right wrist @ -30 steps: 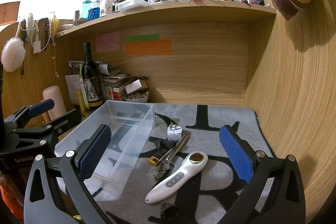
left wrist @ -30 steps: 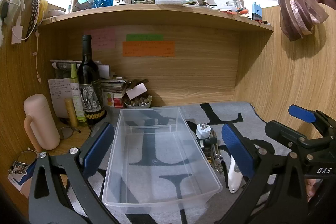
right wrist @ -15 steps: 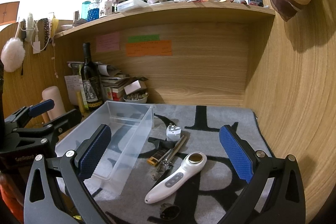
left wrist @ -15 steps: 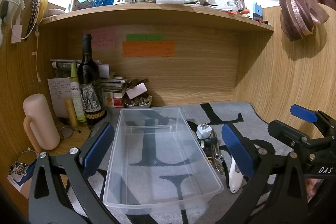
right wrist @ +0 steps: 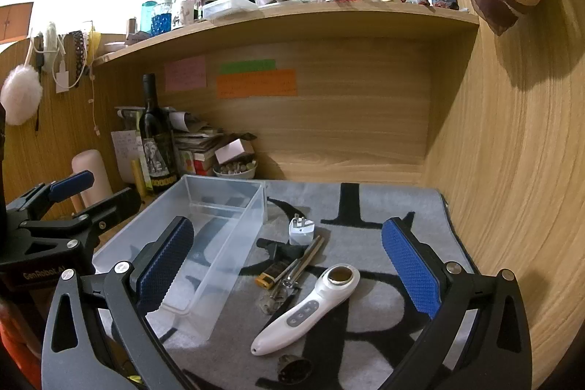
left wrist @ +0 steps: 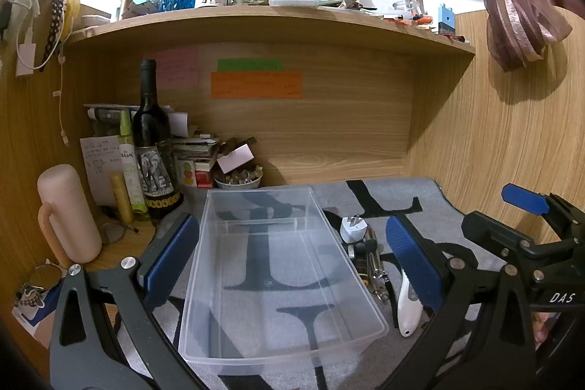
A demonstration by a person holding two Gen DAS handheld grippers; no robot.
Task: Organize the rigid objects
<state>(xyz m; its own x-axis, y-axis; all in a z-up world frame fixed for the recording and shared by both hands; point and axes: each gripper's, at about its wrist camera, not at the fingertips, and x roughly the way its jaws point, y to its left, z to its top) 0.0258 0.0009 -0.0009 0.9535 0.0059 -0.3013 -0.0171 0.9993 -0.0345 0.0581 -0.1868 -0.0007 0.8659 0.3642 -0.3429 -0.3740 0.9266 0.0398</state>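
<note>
A clear plastic bin (left wrist: pixel 278 349) (right wrist: pixel 237 265) with nothing in it stands on the grey mat. My left gripper (left wrist: pixel 292 260) is open, its blue pads either side of the bin's middle, above it. To the bin's right lie a white plug adapter (right wrist: pixel 301 229) (left wrist: pixel 353 228), a dark tool with a yellow end (right wrist: pixel 272 275), a metal tool (right wrist: pixel 303 264) and a white handheld device (right wrist: pixel 310 307) (left wrist: pixel 407 307). A small round metal piece (right wrist: pixel 294 368) lies at the mat's front. My right gripper (right wrist: pixel 289 276) hangs open above these items.
A wine bottle (left wrist: pixel 151 148), a pink flask (left wrist: pixel 69 212), papers, boxes and a small bowl (left wrist: pixel 237 180) crowd the back left corner. Wooden walls close in the back and right. A cluttered shelf (left wrist: pixel 270 21) runs overhead. Bare mat (right wrist: pixel 384 218) lies at the back right.
Both grippers have barely shifted; the views are almost the same. No object has moved, and both stay open.
</note>
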